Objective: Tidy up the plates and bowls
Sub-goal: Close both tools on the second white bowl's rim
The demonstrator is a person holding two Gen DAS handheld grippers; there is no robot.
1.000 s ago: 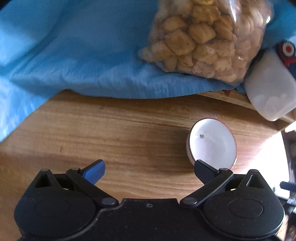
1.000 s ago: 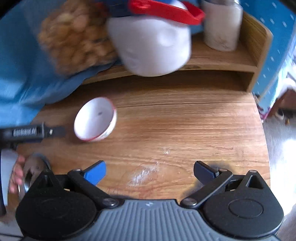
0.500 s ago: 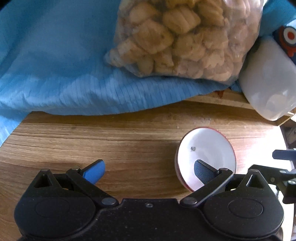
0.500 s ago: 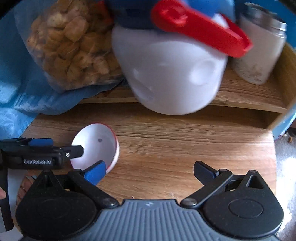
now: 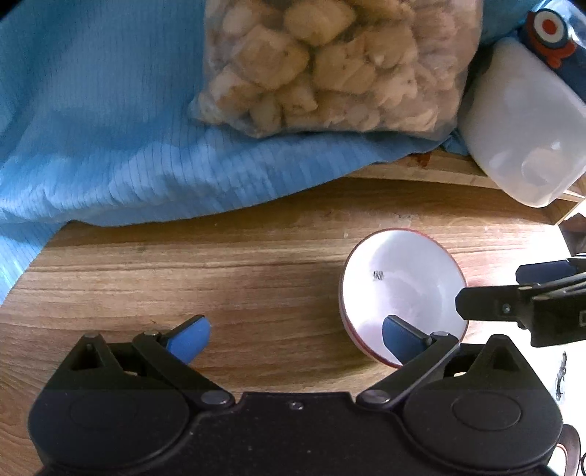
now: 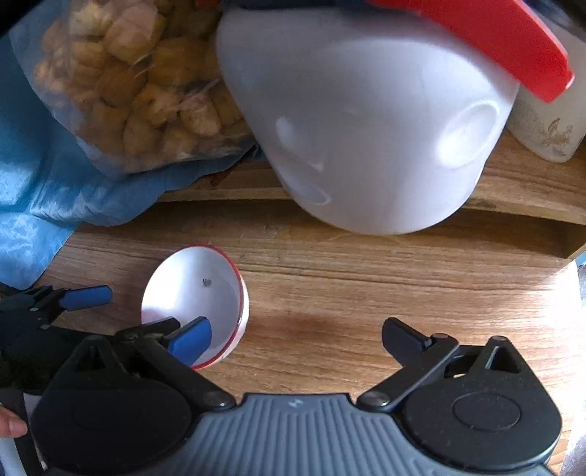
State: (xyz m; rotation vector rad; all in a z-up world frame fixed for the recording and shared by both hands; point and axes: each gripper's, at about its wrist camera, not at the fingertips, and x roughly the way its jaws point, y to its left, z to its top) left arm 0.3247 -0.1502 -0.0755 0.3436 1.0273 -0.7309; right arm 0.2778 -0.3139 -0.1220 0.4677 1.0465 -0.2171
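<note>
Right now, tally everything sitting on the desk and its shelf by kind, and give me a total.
Bowl: 1
Bag of snacks: 1
White tub: 1
Jar: 1
Blue cloth: 1
Total: 5

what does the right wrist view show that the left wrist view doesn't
Only the right wrist view shows the red handle, the pale jar on the wooden shelf, and a fingertip at the bottom left edge. Only the left wrist view shows the roundel badge. Both show the small white bowl on the wooden table, the blue cloth, the snack bag and the white plastic container.
</note>
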